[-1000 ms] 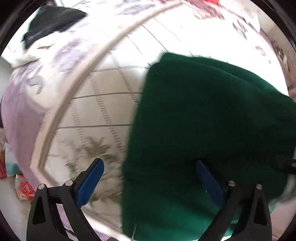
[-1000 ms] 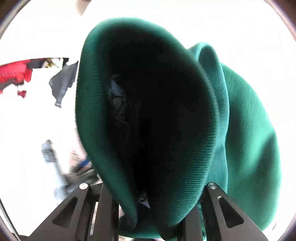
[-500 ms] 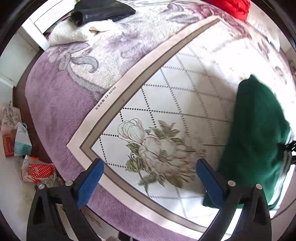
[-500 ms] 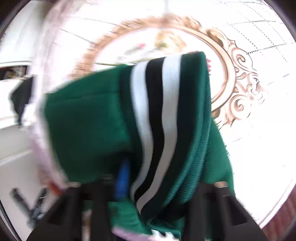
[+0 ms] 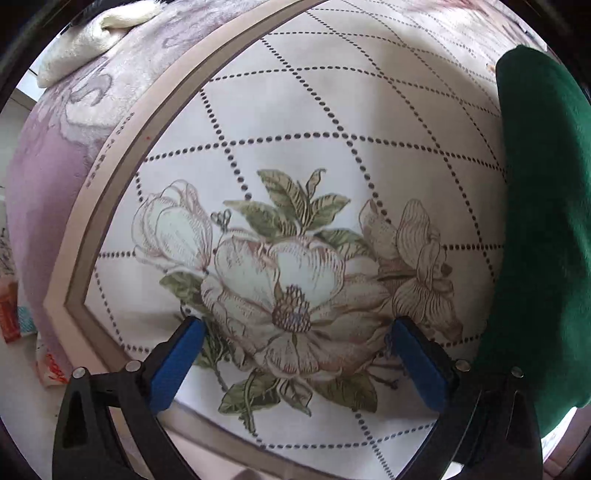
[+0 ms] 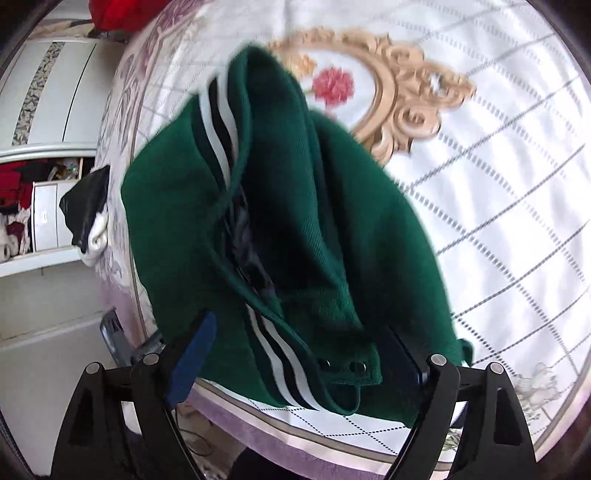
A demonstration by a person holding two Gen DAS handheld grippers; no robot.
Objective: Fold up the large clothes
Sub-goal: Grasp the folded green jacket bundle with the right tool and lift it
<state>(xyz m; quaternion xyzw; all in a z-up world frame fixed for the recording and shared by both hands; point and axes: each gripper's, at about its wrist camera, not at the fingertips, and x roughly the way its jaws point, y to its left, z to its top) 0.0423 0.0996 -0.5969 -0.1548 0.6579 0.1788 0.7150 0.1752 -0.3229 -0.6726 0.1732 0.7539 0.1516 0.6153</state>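
Observation:
A dark green jacket (image 6: 295, 229) with black and white striped trim lies bunched on the bed, filling the middle of the right wrist view. My right gripper (image 6: 299, 358) is open, its blue pads spread on either side of the jacket's near hem with the snap buttons. The jacket also shows at the right edge of the left wrist view (image 5: 543, 221). My left gripper (image 5: 295, 354) is open and empty, low over the printed flower on the bedspread (image 5: 295, 147), left of the jacket.
A white and black garment (image 6: 88, 214) lies near the bed's far edge, also in the left wrist view (image 5: 88, 33). A red garment (image 6: 118, 14) lies further back. White cabinets (image 6: 44, 110) stand beyond the bed. The bed's purple border (image 5: 48, 177) drops off at left.
The jacket has come down onto the bed and my right gripper has opened off it. My left gripper has moved left of the jacket and closer to the bedspread.

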